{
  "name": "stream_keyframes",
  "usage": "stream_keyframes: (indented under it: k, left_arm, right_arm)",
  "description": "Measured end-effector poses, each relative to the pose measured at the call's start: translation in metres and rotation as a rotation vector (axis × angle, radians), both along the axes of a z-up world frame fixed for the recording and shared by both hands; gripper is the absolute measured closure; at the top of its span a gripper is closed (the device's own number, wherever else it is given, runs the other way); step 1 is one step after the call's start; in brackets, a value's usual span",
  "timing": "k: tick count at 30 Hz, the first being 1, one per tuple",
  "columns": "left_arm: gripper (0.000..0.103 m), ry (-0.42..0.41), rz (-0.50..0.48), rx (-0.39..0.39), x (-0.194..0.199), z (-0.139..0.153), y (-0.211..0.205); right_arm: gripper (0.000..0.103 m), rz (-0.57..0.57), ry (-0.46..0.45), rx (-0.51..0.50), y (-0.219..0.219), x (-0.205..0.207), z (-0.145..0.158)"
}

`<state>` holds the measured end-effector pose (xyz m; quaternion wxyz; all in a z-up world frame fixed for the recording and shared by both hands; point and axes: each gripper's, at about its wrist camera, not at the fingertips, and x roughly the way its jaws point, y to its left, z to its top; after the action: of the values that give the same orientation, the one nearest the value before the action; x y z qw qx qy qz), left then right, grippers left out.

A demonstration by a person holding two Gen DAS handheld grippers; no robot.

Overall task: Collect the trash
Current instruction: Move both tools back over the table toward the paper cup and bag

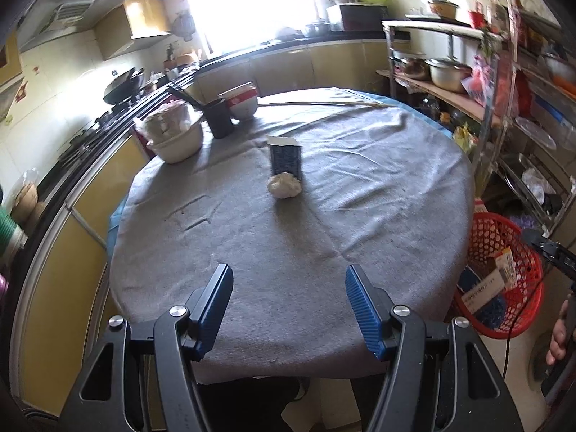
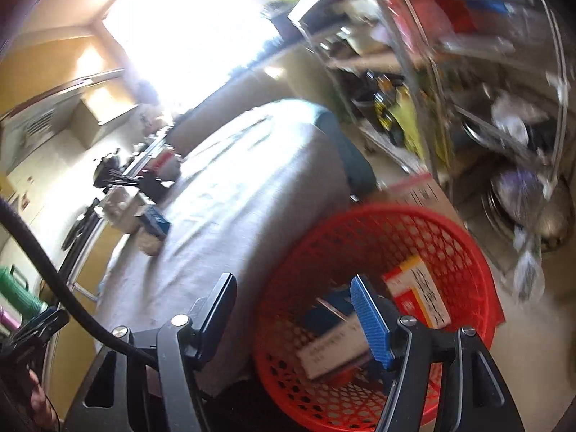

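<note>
A crumpled white paper ball (image 1: 284,185) lies mid-table, touching a blue and white carton (image 1: 285,156) just behind it; both show blurred in the right wrist view, the carton (image 2: 155,220) at the left. My left gripper (image 1: 289,280) is open and empty, above the near table edge. A red mesh basket (image 1: 504,244) stands on the floor right of the table and holds boxes. My right gripper (image 2: 293,295) is open and empty, over the basket rim (image 2: 360,216) above a red and yellow box (image 2: 421,295).
A round table with grey cloth (image 1: 252,252) carries white bowls (image 1: 176,133), a black cup (image 1: 219,117) and red-banded bowls (image 1: 242,100) at the far left. A metal shelf rack (image 1: 486,82) stands on the right, a kitchen counter (image 1: 72,165) on the left.
</note>
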<state>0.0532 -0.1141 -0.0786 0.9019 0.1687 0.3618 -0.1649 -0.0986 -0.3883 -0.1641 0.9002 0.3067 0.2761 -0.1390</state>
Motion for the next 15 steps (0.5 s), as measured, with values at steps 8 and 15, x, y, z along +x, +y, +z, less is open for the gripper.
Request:
stream_keyframes:
  k: [8,15]
  left_arm:
    - [0.037,0.017,0.132,-0.045,0.022,-0.002,0.043]
    - [0.031,-0.020,0.216,-0.029,0.031,-0.004,0.066]
  right_arm:
    - [0.033,0.153,-0.028,-0.060,0.040,0.020,0.021]
    - [0.033,0.222,0.008,-0.060,0.060,0.033,0.007]
